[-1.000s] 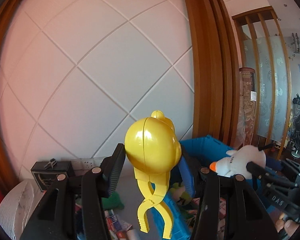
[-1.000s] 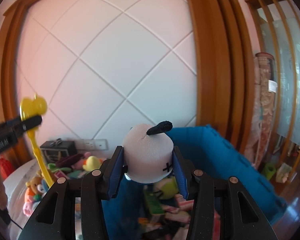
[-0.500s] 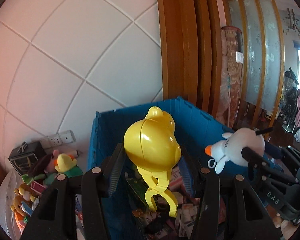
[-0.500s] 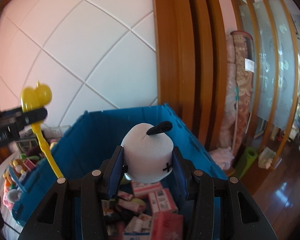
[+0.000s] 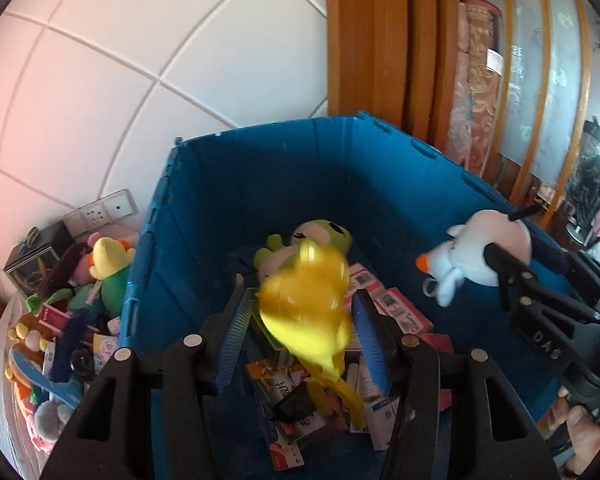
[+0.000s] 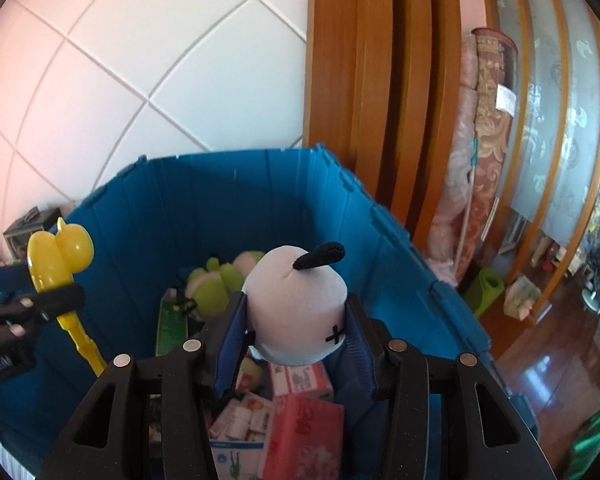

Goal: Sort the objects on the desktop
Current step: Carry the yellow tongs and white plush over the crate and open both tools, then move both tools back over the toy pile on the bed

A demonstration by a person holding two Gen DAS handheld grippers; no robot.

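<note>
My left gripper (image 5: 300,308) is shut on a yellow duck-shaped plastic clamp toy (image 5: 304,304), which is blurred and tilted between the blue pads; its handles hang down over the crate. The right wrist view shows that toy (image 6: 60,256) pinched below its head. My right gripper (image 6: 296,320) is shut on a white plush toy (image 6: 296,304) with a black tuft; from the left wrist view its orange beak (image 5: 422,261) shows. Both grippers hover above the open blue crate (image 5: 268,128), which holds a green frog plush (image 5: 324,234) and several small boxes (image 6: 300,428).
Left of the crate, a heap of plush toys and small items (image 5: 60,320) lies on a white surface, with a black box (image 5: 36,252) and wall sockets (image 5: 100,212) behind. A wooden pillar (image 5: 380,40) and rolled carpets (image 6: 488,140) stand at the right.
Both grippers have tipped downward and moved over the blue crate, whose inside now fills the views. The yellow toy has swung and tilted in the left jaws.
</note>
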